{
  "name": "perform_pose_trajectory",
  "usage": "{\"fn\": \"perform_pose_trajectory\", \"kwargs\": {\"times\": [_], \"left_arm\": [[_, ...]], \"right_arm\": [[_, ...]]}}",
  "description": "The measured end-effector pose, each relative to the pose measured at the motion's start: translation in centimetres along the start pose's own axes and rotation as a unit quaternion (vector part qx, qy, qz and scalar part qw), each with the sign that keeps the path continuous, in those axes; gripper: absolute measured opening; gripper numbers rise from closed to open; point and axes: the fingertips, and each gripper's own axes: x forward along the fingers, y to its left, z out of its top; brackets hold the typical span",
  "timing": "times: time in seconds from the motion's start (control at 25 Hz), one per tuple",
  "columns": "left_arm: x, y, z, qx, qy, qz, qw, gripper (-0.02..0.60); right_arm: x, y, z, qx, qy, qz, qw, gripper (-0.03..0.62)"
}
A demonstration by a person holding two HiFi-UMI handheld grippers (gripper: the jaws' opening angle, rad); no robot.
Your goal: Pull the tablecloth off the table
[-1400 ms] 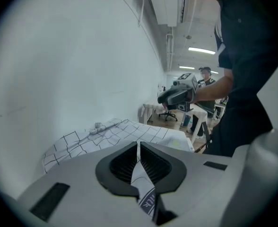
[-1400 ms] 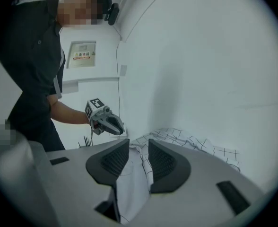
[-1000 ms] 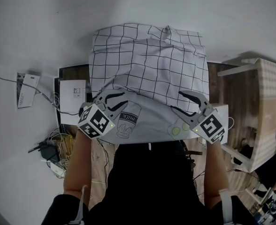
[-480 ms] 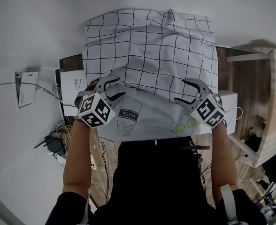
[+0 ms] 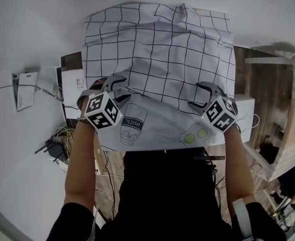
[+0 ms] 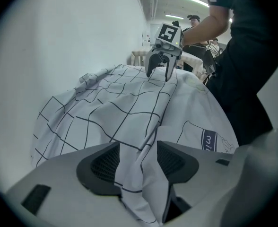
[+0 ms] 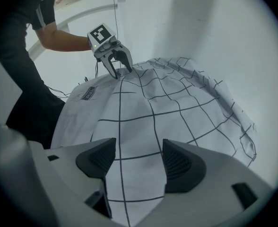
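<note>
The white tablecloth [image 5: 157, 49] with a black grid lies rumpled over the table; its near edge is folded back and shows a plain underside with a milk-carton print [image 5: 132, 124]. My left gripper [image 5: 118, 88] points steeply down at the fold's left end. Its jaws have just been opening and stand wide, with a raised ridge of tablecloth [image 6: 134, 141] loose between the pads. My right gripper [image 5: 200, 97] is at the fold's right end, jaws also just opened, with flat tablecloth [image 7: 134, 141] beneath them. Each gripper shows in the other's view: right gripper [image 6: 158, 72], left gripper [image 7: 118, 65].
A white box [image 5: 69, 87] stands on the floor to the left of the table, with cables [image 5: 57, 144] in front of it. A wooden piece of furniture [image 5: 288, 109] is at the right. A white wall runs behind the table. My own dark torso fills the lower middle.
Both grippers have sunk onto the cloth at the fold line and tilted further down. Their jaws have spread wider, and the cloth sits higher in the head view.
</note>
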Motion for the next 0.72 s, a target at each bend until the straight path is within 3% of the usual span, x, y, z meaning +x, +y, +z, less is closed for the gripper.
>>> {"fn": "perform_pose_trajectory", "kwargs": {"times": [0.24,0.44,0.52,0.72], "left_arm": [[1.2,0.4,-1.2,-0.010,0.033,-0.007,0.9994,0.242],[1.5,0.1,-1.4,-0.017,0.037,-0.017,0.9990,0.237],[1.5,-0.6,-1.3,-0.020,0.036,-0.028,0.9988,0.180],[1.5,-1.2,-1.0,-0.031,0.030,-0.032,0.9985,0.119]], "right_arm": [[0.7,-0.4,-0.9,0.000,0.013,-0.001,1.000,0.293],[0.9,-0.4,-0.8,-0.004,0.019,-0.003,1.000,0.293],[0.8,-0.1,-0.9,-0.004,0.019,-0.004,1.000,0.293],[0.6,-0.2,-0.8,-0.011,0.019,-0.006,1.000,0.291]]}}
